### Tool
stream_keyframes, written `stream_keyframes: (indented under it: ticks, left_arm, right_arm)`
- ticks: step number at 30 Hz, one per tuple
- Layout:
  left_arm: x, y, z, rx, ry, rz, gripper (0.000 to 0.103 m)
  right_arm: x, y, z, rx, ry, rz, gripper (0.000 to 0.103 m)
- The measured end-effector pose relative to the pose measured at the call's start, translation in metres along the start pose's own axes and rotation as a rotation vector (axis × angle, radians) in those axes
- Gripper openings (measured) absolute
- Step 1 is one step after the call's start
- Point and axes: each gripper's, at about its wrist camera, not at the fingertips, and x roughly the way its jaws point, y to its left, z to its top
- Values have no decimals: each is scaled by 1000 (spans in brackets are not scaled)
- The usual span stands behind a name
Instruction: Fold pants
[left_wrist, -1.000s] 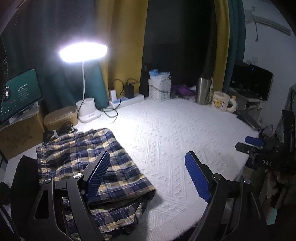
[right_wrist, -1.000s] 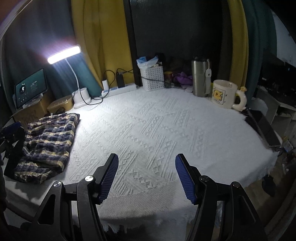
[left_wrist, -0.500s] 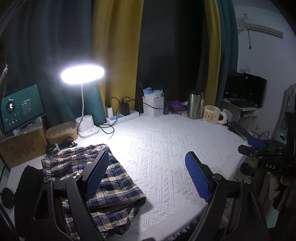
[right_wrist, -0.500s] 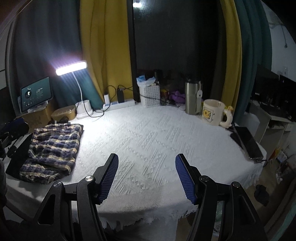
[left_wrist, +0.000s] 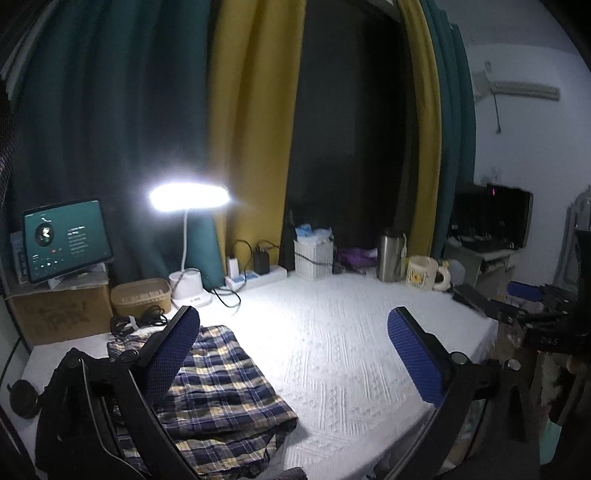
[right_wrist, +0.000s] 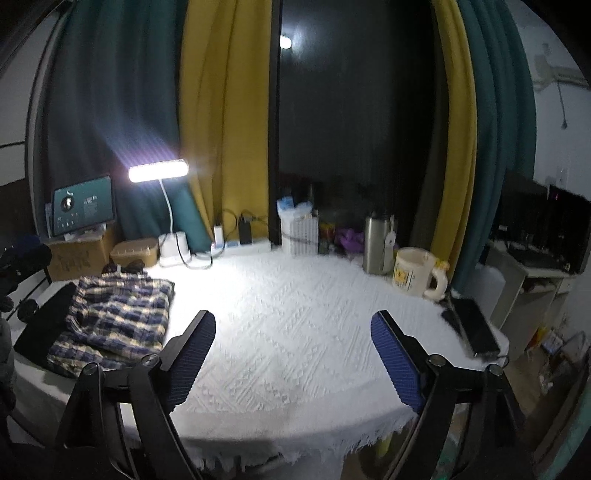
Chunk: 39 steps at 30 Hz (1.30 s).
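On table (right_wrist: 295, 332): white textured cloth, fringed near edge; teal and yellow curtains behind. One pair plaid pants (right_wrist: 114, 317), folded, at left end, beside dark garment (right_wrist: 44, 321). One lit desk lamp (left_wrist: 188, 195), one tablet (left_wrist: 66, 240), one steel tumbler (right_wrist: 376, 243), one mug (right_wrist: 415, 273). Left gripper (left_wrist: 295, 354) and right gripper (right_wrist: 293, 354): jaws just widened, spread, nothing between, clear of pants.
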Motion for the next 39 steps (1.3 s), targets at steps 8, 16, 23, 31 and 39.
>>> stream_keyframes:
  ticks: [8, 16, 23, 31, 39]
  left_arm:
    - [-21, 9, 6, -8, -78, 58, 101]
    - [-40, 15, 12, -23, -166, 109, 102]
    - [-38, 22, 4, -28, -158, 185, 102]
    - [-37, 31, -2, -36, -149, 222, 102]
    - [-36, 31, -5, -37, -132, 205, 102]
  right_arm:
    - [-29, 8, 16, -2, -80, -63, 96]
    - [-47, 11, 28, 24, -140, -83, 100]
    - [-47, 27, 31, -7, -133, -52, 100]
    - [-41, 38, 30, -22, -113, -23, 100]
    - [-37, 38, 29, -22, -106, -31, 100]
